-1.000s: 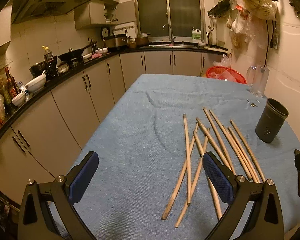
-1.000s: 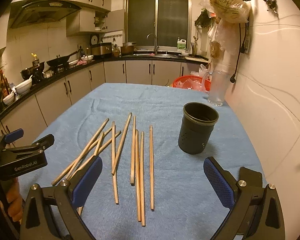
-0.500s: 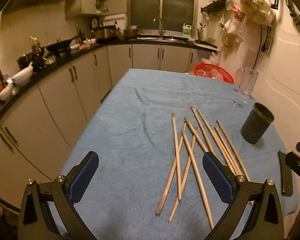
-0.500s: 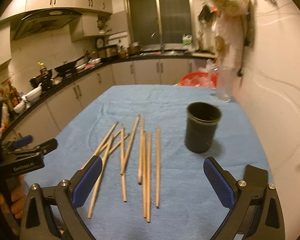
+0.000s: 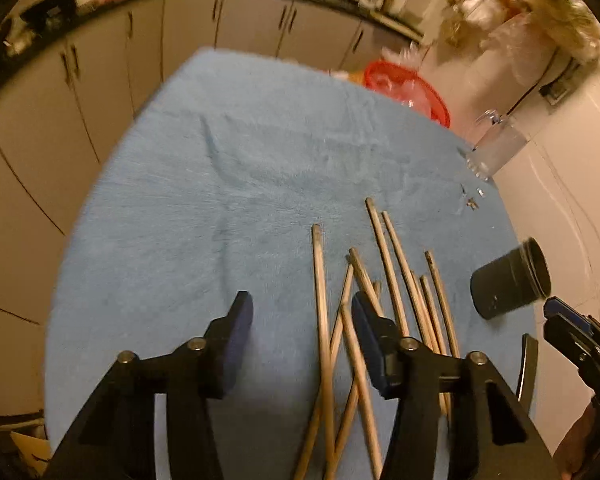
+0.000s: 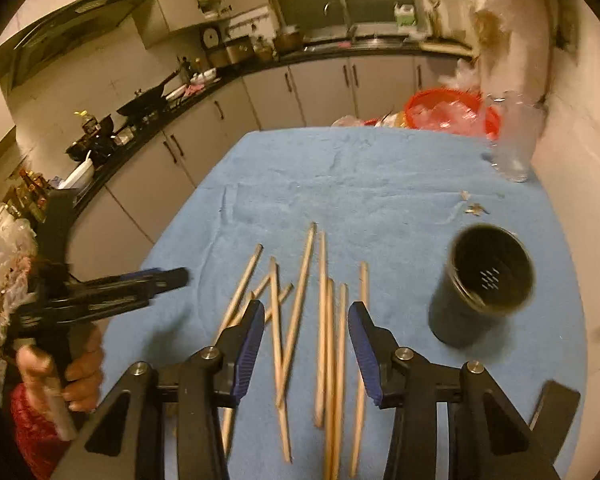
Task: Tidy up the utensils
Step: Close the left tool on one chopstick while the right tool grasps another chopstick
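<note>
The blue cloth [image 6: 380,184] covers the table, the dark cup [image 6: 484,284] stands upright at its right side, and the chopsticks [image 6: 324,320] lie loose just left of the cup, long axes running mostly away from both tools. The right gripper [image 6: 306,344] hangs over their near ends, jaws closing with several sticks framed between but none pinched. I judge it nearer than the left gripper [image 5: 300,340], also closing on nothing, sticks at its right finger.
</note>
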The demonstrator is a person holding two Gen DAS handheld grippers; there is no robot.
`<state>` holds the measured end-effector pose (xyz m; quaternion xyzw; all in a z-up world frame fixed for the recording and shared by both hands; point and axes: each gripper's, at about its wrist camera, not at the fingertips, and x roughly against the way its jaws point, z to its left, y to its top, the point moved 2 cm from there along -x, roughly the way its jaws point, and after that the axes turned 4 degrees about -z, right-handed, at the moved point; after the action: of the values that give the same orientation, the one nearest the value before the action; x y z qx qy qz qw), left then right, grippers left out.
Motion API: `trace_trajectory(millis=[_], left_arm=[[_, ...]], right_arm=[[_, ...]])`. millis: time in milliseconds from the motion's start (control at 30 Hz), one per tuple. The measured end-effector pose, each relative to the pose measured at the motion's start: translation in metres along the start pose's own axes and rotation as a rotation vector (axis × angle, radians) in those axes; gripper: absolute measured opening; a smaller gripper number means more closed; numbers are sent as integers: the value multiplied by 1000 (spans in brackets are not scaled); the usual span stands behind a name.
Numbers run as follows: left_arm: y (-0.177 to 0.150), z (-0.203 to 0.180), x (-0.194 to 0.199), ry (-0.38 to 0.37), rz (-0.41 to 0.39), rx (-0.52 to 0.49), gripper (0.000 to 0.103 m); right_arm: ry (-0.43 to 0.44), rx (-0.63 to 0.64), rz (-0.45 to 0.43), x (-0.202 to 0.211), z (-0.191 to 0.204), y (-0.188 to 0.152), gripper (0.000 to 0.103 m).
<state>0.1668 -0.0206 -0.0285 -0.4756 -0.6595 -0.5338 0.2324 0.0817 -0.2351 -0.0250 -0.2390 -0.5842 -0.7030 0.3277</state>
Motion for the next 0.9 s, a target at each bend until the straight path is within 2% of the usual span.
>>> trace_trajectory(millis=[67,133,167,233,433,500,633,700,900], left_arm=[[9,-5,-18,-37,49,-7,46],[16,-7,-32,13,69,-7,37],[20,-11,-40,10,86,-13,26],[23,-21,-51,7,117,-41,25],[26,-38,-80,103,152,-84,24],[24,-39,-85,126,156,-93,13],[18,-35,-79,160,147,-95,8],[16,-28,-71,160,149,-86,8],[13,-20,-64,162,150,-81,8]], right_arm=[[-7,-11,33,-16,-2,13,47],[-30,-18,45,-26,-5,22,46],[-48,-16,57,-32,-8,26,45],[-64,-22,71,-40,-11,30,40],[-98,-25,118,-60,-21,35,37],[-114,-18,149,-71,-23,35,36],[-159,-9,233,-97,-30,35,32],[-177,-9,276,-112,-34,33,25],[-240,10,375,-148,-43,31,23]])
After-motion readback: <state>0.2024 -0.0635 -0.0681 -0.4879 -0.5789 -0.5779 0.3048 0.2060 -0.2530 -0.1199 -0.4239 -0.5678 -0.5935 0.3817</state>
